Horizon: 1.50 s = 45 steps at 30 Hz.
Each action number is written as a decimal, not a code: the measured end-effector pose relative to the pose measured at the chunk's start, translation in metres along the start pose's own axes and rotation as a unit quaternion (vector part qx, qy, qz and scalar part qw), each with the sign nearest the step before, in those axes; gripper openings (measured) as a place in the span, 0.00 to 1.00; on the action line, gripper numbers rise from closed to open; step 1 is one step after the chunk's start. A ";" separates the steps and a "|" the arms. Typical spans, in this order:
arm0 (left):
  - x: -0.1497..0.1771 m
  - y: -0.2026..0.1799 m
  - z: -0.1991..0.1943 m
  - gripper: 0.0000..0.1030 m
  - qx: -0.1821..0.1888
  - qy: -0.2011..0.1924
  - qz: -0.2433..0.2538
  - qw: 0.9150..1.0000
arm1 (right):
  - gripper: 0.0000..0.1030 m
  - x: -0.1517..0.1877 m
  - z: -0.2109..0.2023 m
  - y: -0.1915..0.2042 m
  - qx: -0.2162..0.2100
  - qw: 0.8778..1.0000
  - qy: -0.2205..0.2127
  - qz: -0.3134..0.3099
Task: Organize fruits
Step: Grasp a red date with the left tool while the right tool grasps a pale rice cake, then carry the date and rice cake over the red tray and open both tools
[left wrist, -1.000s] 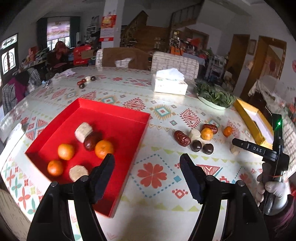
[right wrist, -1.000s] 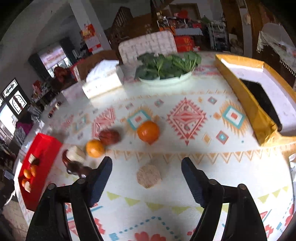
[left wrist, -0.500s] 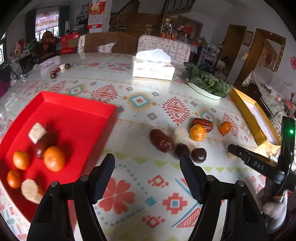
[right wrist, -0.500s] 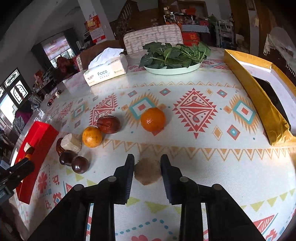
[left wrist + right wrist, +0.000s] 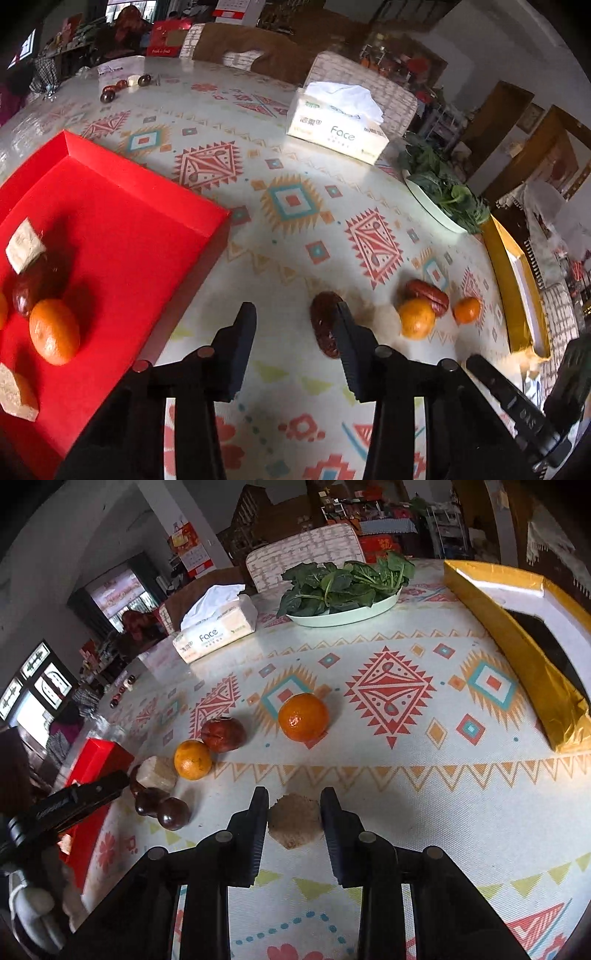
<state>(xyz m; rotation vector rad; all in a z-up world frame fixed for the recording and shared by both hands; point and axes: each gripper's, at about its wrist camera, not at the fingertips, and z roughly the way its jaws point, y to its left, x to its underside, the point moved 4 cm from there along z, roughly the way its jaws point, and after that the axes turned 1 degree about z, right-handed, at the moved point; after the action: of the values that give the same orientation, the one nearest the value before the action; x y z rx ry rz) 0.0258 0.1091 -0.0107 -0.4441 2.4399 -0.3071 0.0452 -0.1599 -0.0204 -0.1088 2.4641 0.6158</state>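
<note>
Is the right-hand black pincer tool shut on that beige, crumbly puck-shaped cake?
Shut: the right gripper has both fingers against the beige cake on the patterned tablecloth.

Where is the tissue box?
In the right wrist view, the tissue box sits far back on the table, left of the plate of greens.

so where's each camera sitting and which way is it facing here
Left wrist: on the left gripper, angled down at the table; its closing fingers straddle bare cloth beside a red date, red tray left.
Right wrist: on the right gripper, angled down, shut on a tan cake.
Shared: tissue box, greens plate, oranges; each view catches the other gripper.
</note>
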 end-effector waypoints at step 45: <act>0.021 0.031 -0.122 0.25 0.009 -0.107 0.065 0.992 | 0.31 -0.001 -0.015 0.016 -0.136 0.990 -0.019 0.044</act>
<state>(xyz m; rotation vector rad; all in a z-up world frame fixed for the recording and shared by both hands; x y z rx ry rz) -0.0735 0.1430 0.0615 -0.2915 2.2430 -0.2145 0.0352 -0.1524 -0.0025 -0.0939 2.3465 0.9828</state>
